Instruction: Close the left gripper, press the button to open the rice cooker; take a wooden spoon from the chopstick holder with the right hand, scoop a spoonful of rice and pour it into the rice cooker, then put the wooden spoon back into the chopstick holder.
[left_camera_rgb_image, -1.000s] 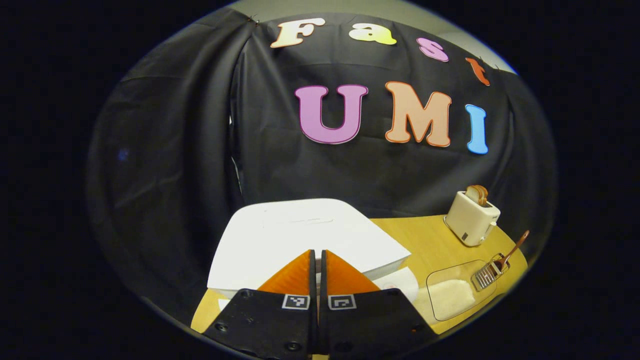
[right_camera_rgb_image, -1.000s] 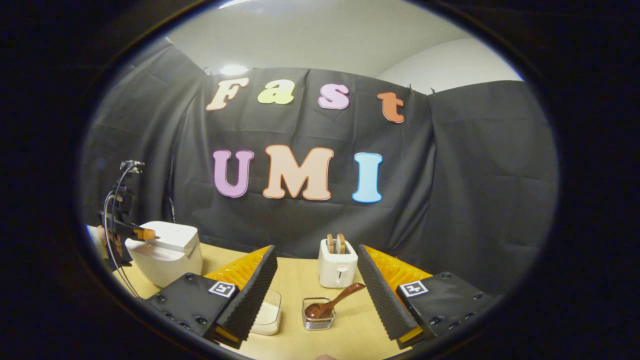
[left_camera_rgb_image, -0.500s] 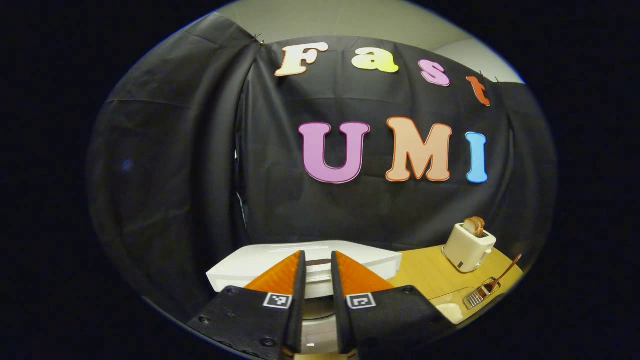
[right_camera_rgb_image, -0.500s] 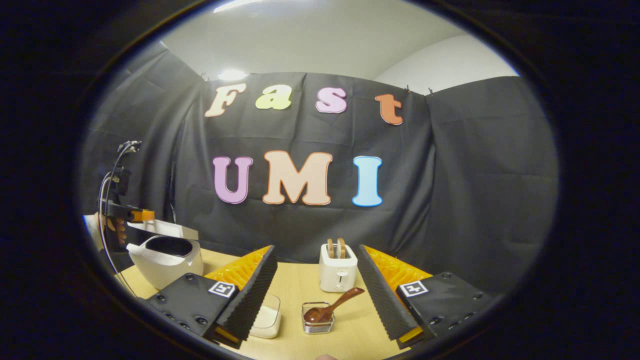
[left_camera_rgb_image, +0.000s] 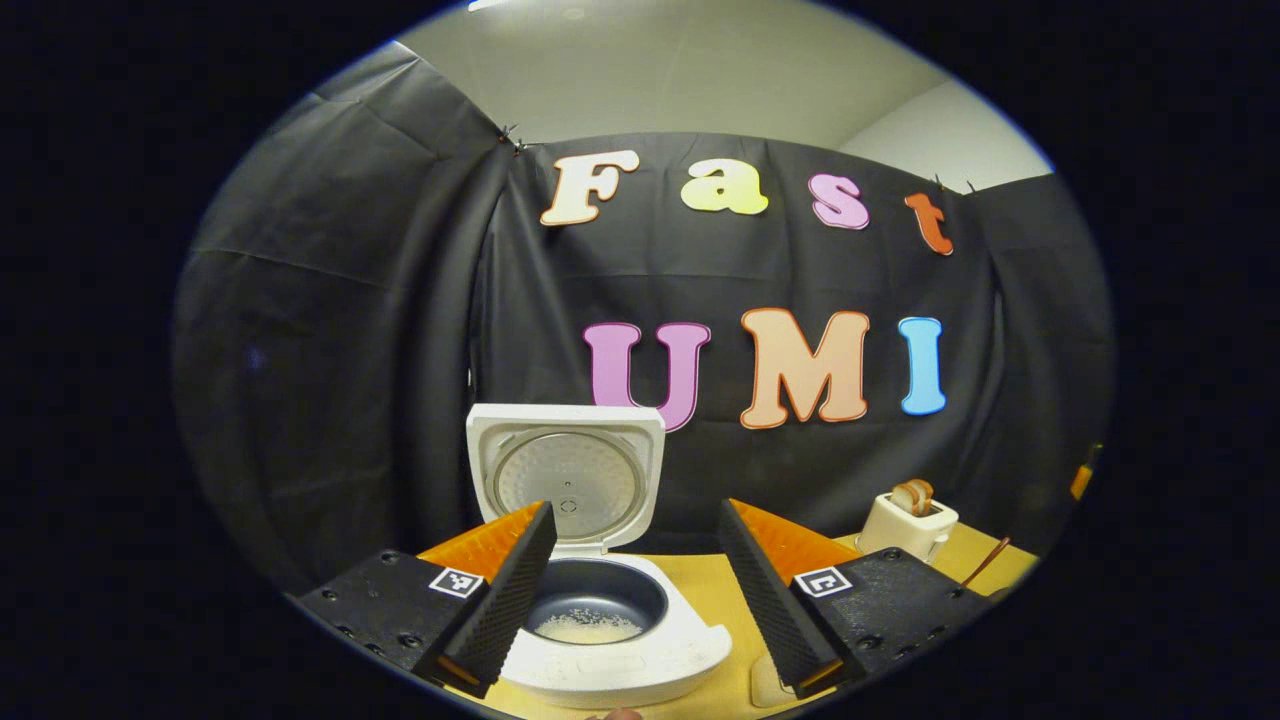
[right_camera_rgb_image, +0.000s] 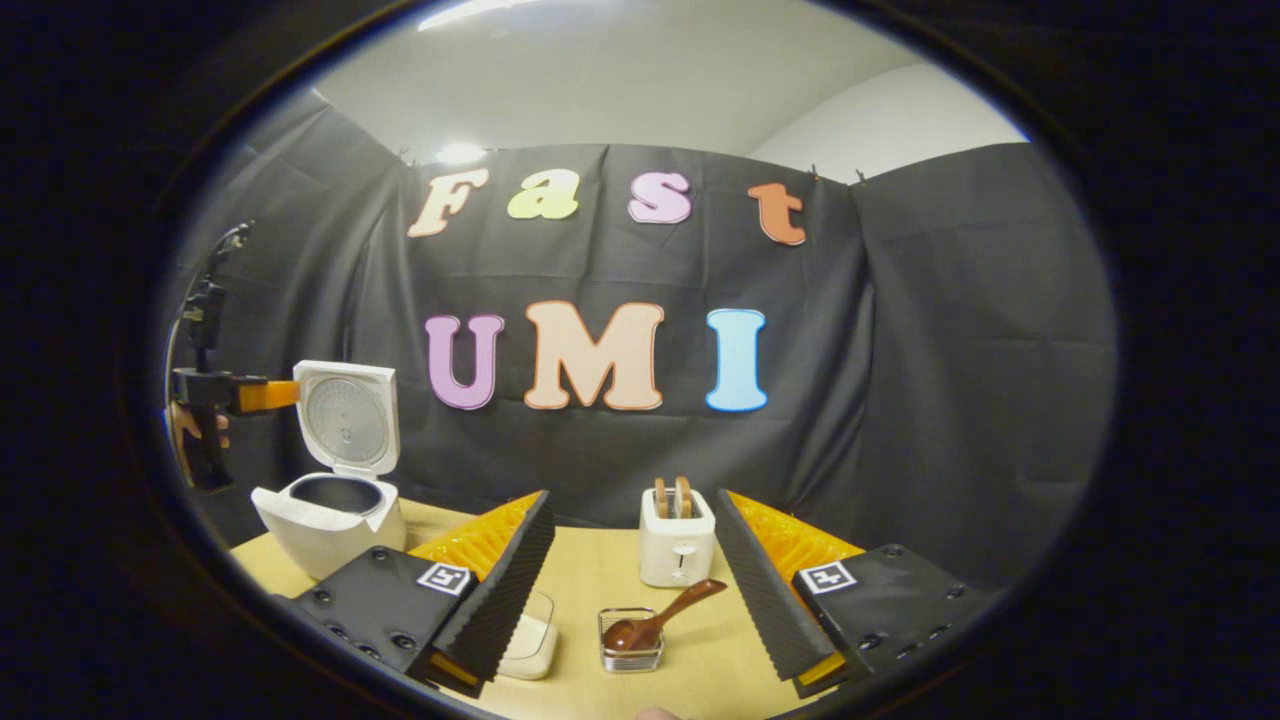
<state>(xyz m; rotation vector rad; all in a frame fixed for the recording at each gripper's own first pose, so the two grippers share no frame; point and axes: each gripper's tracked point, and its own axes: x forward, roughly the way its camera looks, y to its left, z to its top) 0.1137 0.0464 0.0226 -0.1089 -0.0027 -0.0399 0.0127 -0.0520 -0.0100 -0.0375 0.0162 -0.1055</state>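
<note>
Rice cooker (right_camera_rgb_image: 330, 515) far left on bench (right_camera_rgb_image: 590, 570), lid upright, round pot exposed. My left gripper (left_camera_rgb_image: 635, 600) wide above it. Right gripper (right_camera_rgb_image: 635, 590) wide, empty; smooth wooden spoon (right_camera_rgb_image: 655, 620) in wire chopstick holder (right_camera_rgb_image: 630, 655) between fingers.

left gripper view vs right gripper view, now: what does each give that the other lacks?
Left gripper view: a look down into the rice cooker, with a little rice on the pot's bottom. Right gripper view: the chopstick holder with the wooden spoon resting in it, ahead of the open right gripper, and the left gripper beside the raised lid. Both: cooker open, lid upright; toaster with bread.
</note>
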